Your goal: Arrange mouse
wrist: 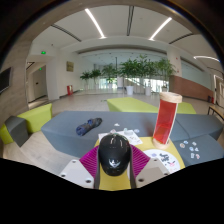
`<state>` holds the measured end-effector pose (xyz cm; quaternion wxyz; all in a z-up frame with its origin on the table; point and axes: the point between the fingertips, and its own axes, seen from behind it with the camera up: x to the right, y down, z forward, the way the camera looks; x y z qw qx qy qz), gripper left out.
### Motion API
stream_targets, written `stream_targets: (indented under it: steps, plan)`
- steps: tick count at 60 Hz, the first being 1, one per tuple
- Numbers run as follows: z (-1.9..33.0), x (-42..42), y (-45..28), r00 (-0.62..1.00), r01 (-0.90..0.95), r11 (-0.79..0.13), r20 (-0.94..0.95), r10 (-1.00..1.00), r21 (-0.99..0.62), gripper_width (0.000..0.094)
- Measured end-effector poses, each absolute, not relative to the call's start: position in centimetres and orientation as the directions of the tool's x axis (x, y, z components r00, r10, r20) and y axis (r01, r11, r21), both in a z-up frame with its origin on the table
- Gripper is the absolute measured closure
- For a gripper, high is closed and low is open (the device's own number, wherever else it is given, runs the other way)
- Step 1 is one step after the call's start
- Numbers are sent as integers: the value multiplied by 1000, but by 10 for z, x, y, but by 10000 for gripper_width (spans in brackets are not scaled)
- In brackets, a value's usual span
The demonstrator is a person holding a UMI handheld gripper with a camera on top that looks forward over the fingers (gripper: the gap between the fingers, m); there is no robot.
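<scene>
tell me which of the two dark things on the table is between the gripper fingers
The black mouse, held between the gripper fingers with their pink pads pressed against its sides. The other dark thing lies beyond, farther back on the table.

The black mouse (114, 153), glossy and rounded with a scroll wheel on its top, sits level between the pink pads of the gripper (114, 160), its nose pointing away over the near edge of the grey table (70, 128).
</scene>
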<state>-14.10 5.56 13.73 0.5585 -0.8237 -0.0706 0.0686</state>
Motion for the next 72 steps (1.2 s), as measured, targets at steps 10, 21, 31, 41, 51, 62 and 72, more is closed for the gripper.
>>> stream_targets:
  steps: [10,21,31,41,51,62,72]
  plan:
    - [124,-32,90,999,-22,-420,-31,14,-907,524]
    - [29,9,86,999,-50,-582,-43,-26,-812,528]
    - [-16,13,79,1000,-1,-654,-11,11,-757,523]
    - [-13,11,76,999,18,-678,-16,43,-735,382]
    - [28,11,40,999,12,-661,-19,39,-750,119]
    - [93,-9,-35,998,10,-584,-25,52,-812,101]
    - [104,-32,-116,997,17,-565,-29,72,-825,102]
